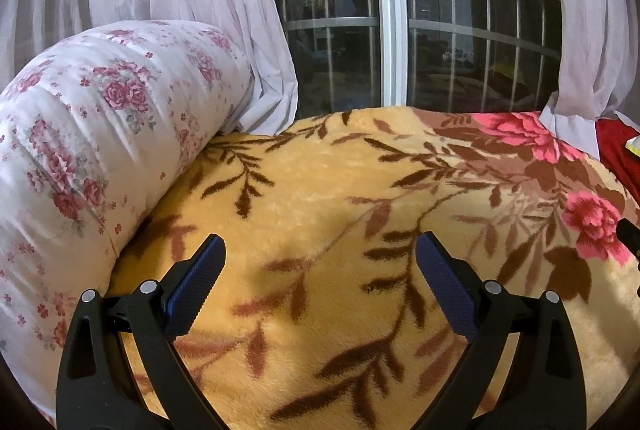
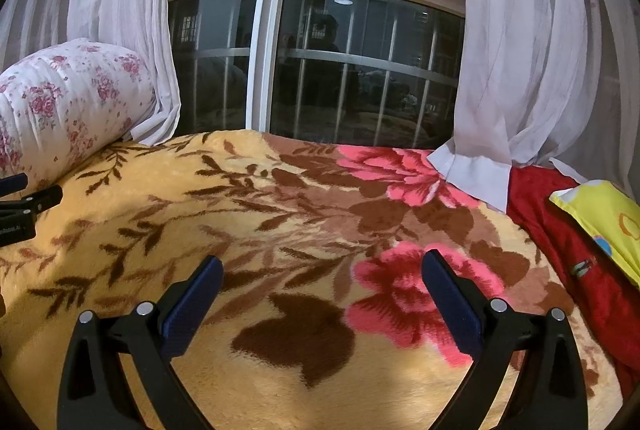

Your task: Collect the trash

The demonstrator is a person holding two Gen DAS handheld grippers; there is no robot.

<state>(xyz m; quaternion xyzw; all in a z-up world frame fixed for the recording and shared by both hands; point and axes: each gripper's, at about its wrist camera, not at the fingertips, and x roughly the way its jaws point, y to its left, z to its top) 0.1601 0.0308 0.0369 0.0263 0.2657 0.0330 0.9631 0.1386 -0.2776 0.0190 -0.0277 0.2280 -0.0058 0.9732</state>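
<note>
- my left gripper (image 1: 320, 250) & right gripper (image 2: 322, 270): jaws apart, empty, over blanket (image 1: 320, 190)
- no trash seen on blanket, so can't tell direction or nearer hand

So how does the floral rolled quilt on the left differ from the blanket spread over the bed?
The rolled quilt is white with small pink roses; the blanket is golden yellow with brown leaf sprays and large pink flowers. The quilt is bundled into a thick roll standing high at the left edge, while the blanket lies spread flat. The quilt looks like smooth cotton, the blanket plush and fuzzy. Both carry floral prints and reach toward the window.
</note>
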